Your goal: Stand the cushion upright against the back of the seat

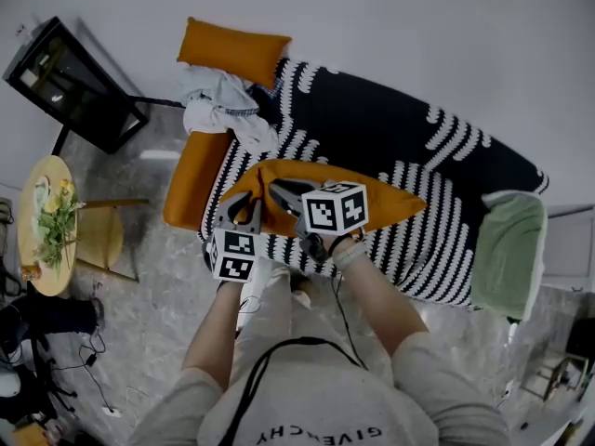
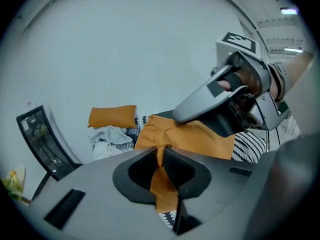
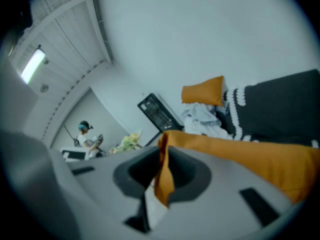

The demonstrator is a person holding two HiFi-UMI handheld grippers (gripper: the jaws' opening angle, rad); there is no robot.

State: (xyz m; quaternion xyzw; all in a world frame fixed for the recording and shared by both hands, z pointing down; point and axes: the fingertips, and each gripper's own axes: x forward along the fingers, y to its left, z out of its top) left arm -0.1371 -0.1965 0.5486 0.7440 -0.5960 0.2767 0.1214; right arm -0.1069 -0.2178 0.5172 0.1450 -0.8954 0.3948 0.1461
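Both grippers were clenched on the orange cushion [image 1: 381, 196] at its lower-left end. The left gripper [image 1: 244, 208] pinched a corner fold, and the right gripper [image 1: 284, 193], just beside it, nipped the edge. The cushion lay along the seat's front on the striped throw [image 1: 400, 124], its long axis running toward the frame's right. The seat back lay beyond it, toward the upper right

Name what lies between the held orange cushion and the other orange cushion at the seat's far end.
A crumpled heap of pale clothes, clearest in the head view.
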